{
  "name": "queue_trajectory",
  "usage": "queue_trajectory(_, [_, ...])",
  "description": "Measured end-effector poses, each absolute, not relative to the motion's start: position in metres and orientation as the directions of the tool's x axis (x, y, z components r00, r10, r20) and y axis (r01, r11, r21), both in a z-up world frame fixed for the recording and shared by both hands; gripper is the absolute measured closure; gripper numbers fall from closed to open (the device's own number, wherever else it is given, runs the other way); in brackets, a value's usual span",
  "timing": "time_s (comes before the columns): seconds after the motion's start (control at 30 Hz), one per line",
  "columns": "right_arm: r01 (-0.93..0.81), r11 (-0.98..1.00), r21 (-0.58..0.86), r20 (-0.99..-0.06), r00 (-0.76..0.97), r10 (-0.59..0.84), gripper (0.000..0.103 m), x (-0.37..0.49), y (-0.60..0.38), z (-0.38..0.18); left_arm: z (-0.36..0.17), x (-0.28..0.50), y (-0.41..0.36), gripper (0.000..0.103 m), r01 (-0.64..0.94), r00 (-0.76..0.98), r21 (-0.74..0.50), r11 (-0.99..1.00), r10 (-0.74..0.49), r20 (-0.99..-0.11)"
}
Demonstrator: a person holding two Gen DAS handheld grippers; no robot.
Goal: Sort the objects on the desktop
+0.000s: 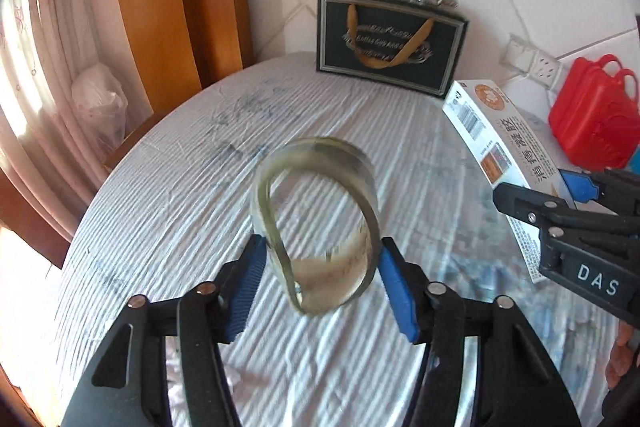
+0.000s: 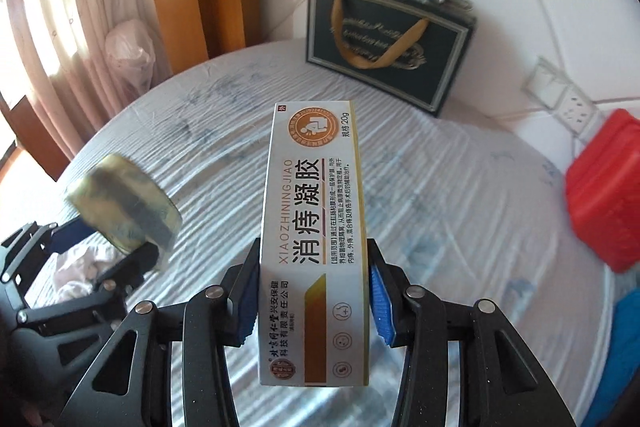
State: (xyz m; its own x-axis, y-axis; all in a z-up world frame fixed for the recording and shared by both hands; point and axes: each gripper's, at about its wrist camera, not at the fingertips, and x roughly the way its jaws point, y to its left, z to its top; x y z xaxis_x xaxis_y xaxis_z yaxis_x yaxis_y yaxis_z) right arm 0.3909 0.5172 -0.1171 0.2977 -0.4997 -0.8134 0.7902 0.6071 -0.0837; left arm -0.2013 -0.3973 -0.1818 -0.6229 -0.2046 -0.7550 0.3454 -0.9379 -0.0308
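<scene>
Clearly 2 things are already off the table: a roll of clear, yellowish packing tape (image 1: 316, 227) sits between the blue pads of the left gripper (image 1: 320, 279), and a long white cardboard ointment box with orange and brown print (image 2: 316, 247) is clamped across its narrow sides by the right gripper (image 2: 314, 291). The tape roll is held across its width, its open ring facing the left wrist camera and both pads against its flat sides; it looks light and stiff, though its smooth film may slip under a loose hold. The box seems light and thin-walled, so a hard squeeze could dent it; the grip sits near its lower half, leaving most of the length sticking forward, which may let it swing. Both are carried above the round table under a wrinkled white striped cloth (image 1: 168, 187). At the far edge stands a black gift bag with gold ribbon handles (image 1: 390, 41), and to the right lies a red plastic case (image 1: 596, 111), either a likely sorting spot.
</scene>
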Motion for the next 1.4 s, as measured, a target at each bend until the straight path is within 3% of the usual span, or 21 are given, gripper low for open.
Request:
queue_trajectory(0.13, [0.809,0.583,-0.07,-0.79,0.312,-0.527,0.058,0.357,0.549,-0.091,-0.16,-0.178,-0.374,0.059,0.313,-0.652,-0.033,-0.949,-0.19,-0.734])
queue_trajectory(0.17, [0.813,0.577,-0.074,-0.785,0.309,-0.536,0.058,0.349,0.557,-0.085,-0.156,-0.173,-0.367,0.08,0.3,-0.66,-0.033,-0.953,-0.183,-0.729])
queue_trajectory(0.37, [0.837,0.543,-0.058,-0.792,0.293,-0.536,0.057,0.315,0.583,-0.081,-0.164,-0.156,-0.34,0.083,0.288,-0.629,-0.026,-0.957,-0.168,-0.759])
queue_trajectory(0.43, [0.842,0.537,-0.047,-0.81,0.283,-0.514,0.057,0.305,0.588,-0.091,-0.181,-0.15,-0.34,0.077,0.292,-0.597,-0.041,-0.955,-0.149,-0.788])
queue_trajectory(0.5, [0.847,0.529,-0.039,-0.83,0.267,-0.489,0.057,0.297,0.588,-0.104,-0.199,-0.146,-0.34,0.057,0.304,-0.546,-0.023,-0.952,-0.155,-0.823])
queue_trajectory(0.7, [0.861,0.508,0.012,-0.888,0.243,-0.391,0.057,0.284,0.591,-0.151,-0.225,-0.127,-0.336,0.041,0.306,-0.502,-0.019,-0.952,-0.144,-0.853])
queue_trajectory(0.97, [0.851,0.524,0.024,-0.935,0.205,-0.29,0.057,0.294,0.602,-0.206,-0.272,-0.121,-0.334,0.034,0.301,-0.41,-0.05,-0.952,-0.082,-0.908])
queue_trajectory(1.2, [0.858,0.514,0.004,-0.954,0.158,-0.256,0.056,0.299,0.605,-0.233,-0.28,-0.125,-0.331,0.032,0.288,-0.398,-0.056,-0.956,-0.066,-0.915])
queue_trajectory(1.27, [0.863,0.506,0.01,-0.953,0.162,-0.256,0.046,0.297,0.605,-0.233,-0.266,-0.12,-0.334,0.032,0.288,-0.433,-0.097,-0.953,-0.039,-0.9])
queue_trajectory(1.33, [0.868,0.496,0.004,-0.951,0.157,-0.267,0.023,0.293,0.606,-0.231,-0.251,-0.119,-0.334,0.032,0.273,-0.464,-0.096,-0.957,-0.044,-0.885])
queue_trajectory(1.4, [0.873,0.487,0.006,-0.949,0.158,-0.273,0.02,0.288,0.608,-0.225,-0.241,-0.119,-0.33,0.029,0.255,-0.482,-0.082,-0.964,-0.054,-0.874])
